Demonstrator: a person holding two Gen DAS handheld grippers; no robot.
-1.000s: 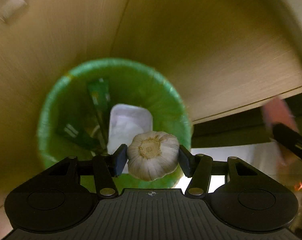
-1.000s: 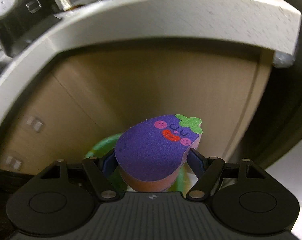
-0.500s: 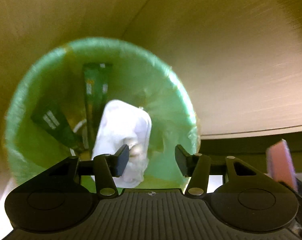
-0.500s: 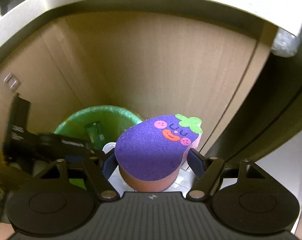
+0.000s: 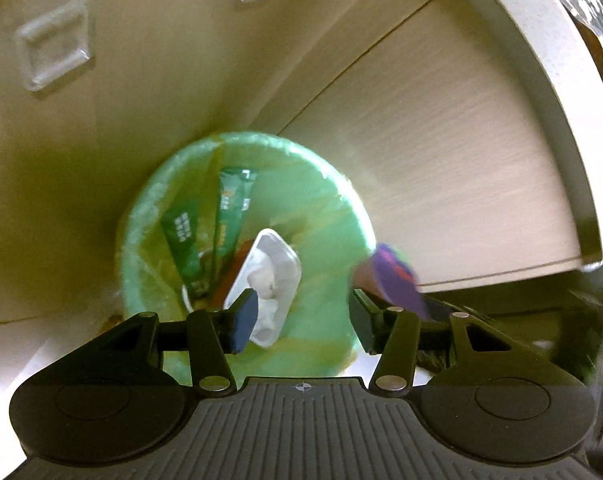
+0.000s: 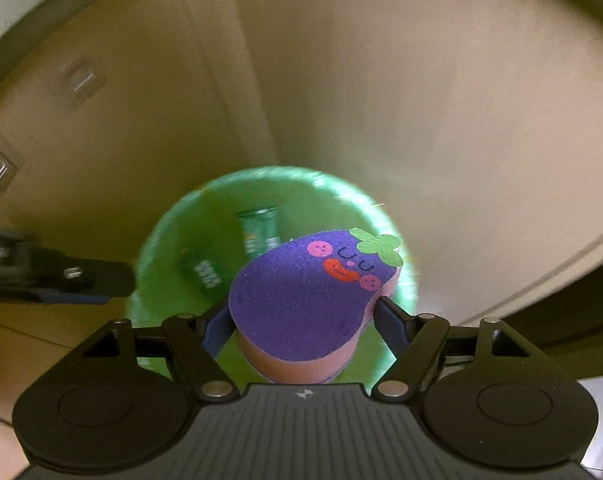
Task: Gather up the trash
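1. Eggplant-shaped sponge (image 6: 301,304), purple face up, pink-orange base below; pinched across its wide lower body by right gripper (image 6: 301,316), pads pressed on both flanks. Long axis angled up and right, leaf end farthest from the gripper.
2. Directly beneath and beyond the sponge: green-lined trash bin (image 6: 169,240). Sponge overlaps the bin's right half in the right wrist view; from the left wrist view, sponge (image 5: 393,276) sits at the bin's right rim (image 5: 353,208), blurred.
3. Judged: release would call for the sponge to be a little further toward the bin's middle; as held, the leaf end lies near the right rim.
4. Left gripper (image 5: 303,320) spread, nothing between the pads, above the bin's near side. Seen at left of bin in right view (image 6: 93,280).
5. Bin contents: white tray (image 5: 277,264), green sachets (image 5: 185,240).
6. Edges: wooden cabinet doors (image 5: 441,160) close behind the bin, white countertop edge (image 5: 541,60) overhead. Open room toward the viewer and upward only.
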